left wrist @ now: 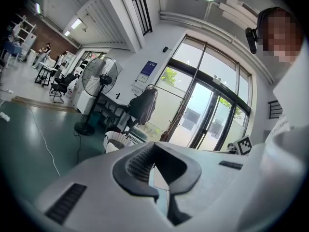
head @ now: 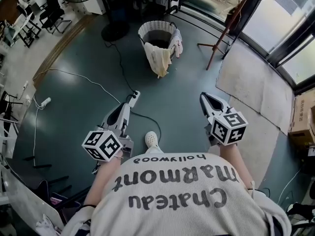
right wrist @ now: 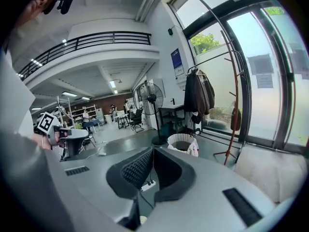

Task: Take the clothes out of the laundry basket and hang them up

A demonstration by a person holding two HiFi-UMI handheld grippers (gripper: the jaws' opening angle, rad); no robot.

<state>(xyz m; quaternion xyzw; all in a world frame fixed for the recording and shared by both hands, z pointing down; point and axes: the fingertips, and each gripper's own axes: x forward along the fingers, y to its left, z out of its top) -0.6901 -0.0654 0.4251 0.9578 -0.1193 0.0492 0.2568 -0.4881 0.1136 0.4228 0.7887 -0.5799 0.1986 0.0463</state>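
White woven laundry basket (head: pixel 156 23) stands well ahead, cream cloth (head: pixel 158 59) draped over its rim — left gripper (head: pixel 126 109) and right gripper (head: pixel 205 98) both closed, empty. Approach, open wide, pinch that cloth first.

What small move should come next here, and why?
Probably step toward the laundry basket and start opening one gripper. The left gripper and right gripper are both shut and empty, close to the body, while the basket stands well ahead on the floor with a cream cloth draped over its rim.
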